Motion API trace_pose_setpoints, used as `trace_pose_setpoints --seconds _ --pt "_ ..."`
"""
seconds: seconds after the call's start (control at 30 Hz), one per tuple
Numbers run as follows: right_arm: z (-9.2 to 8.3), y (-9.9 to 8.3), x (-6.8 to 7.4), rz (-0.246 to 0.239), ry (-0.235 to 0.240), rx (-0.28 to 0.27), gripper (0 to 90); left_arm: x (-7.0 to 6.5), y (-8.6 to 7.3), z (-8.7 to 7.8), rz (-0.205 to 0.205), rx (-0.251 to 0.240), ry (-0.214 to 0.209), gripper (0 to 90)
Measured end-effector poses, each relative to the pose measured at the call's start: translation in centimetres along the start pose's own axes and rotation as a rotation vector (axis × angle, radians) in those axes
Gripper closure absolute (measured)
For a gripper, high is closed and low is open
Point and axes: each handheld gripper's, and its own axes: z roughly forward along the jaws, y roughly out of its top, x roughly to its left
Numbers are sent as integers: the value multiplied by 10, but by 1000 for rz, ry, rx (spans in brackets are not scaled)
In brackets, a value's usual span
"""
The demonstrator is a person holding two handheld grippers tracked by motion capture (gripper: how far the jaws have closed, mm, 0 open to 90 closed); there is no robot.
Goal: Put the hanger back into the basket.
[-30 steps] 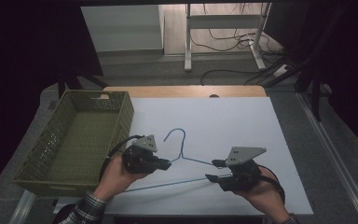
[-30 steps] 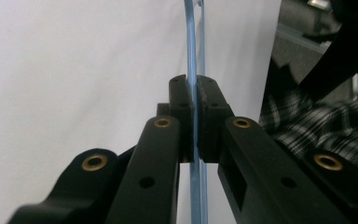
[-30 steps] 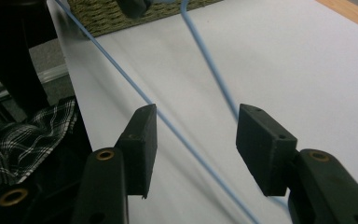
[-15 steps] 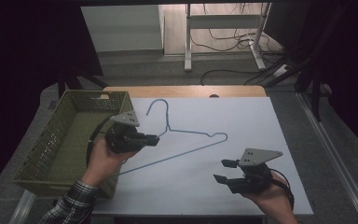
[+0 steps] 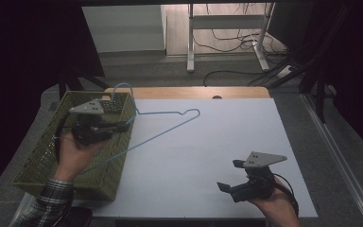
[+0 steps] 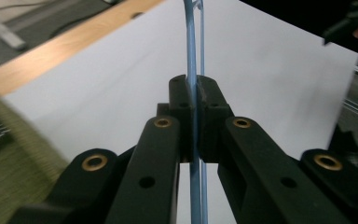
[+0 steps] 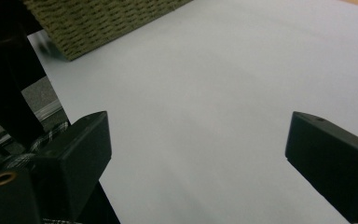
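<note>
A light blue wire hanger (image 5: 170, 126) hangs tilted in the air, its hook (image 5: 121, 87) above the far edge of the olive woven basket (image 5: 38, 156). My left gripper (image 5: 124, 126) is above the basket, shut on the hanger's wire. In the left gripper view the jaws pinch the blue wire (image 6: 191, 37) at the left gripper (image 6: 192, 91). My right gripper (image 5: 230, 175) rests low at the near right of the white table (image 5: 227, 132). Its jaws have just been opening and now stand wide, with nothing between them. The right gripper (image 7: 200, 135) faces bare white table.
The basket (image 7: 98, 23) stands on the table's left edge. A wooden strip (image 5: 194, 92) runs along the far side of the white surface. Beyond it are a metal stand (image 5: 227, 42) and cables on the floor. A rail (image 5: 340, 156) borders the right side.
The left gripper has carried the hanger left and upward, from the table's middle to above the basket. The right gripper has let go of the hanger's end and opened wide, staying in place.
</note>
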Motion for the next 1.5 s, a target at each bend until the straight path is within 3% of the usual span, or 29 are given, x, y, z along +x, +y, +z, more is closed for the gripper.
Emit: trace_pose_setpoints --seconds 0.27,0.53,0.8,1.07,1.3,1.5 --pt "0 -12 -4 33 -3 21 0 30 -18 -39 -53 -43 95 874" --pt "-2 -20 -5 56 -4 22 0 51 -39 -61 -91 -72 168 873" --pt "-3 -25 -5 69 -7 25 0 79 -71 -77 -171 -100 256 873" --pt "0 -28 -5 68 -3 40 0 98 -94 -83 -226 -100 322 874" --pt "2 -29 -4 61 4 55 2 113 -113 -75 -280 -90 335 873" --pt "4 -29 -4 56 9 66 4 122 -124 -60 -316 -50 330 873"
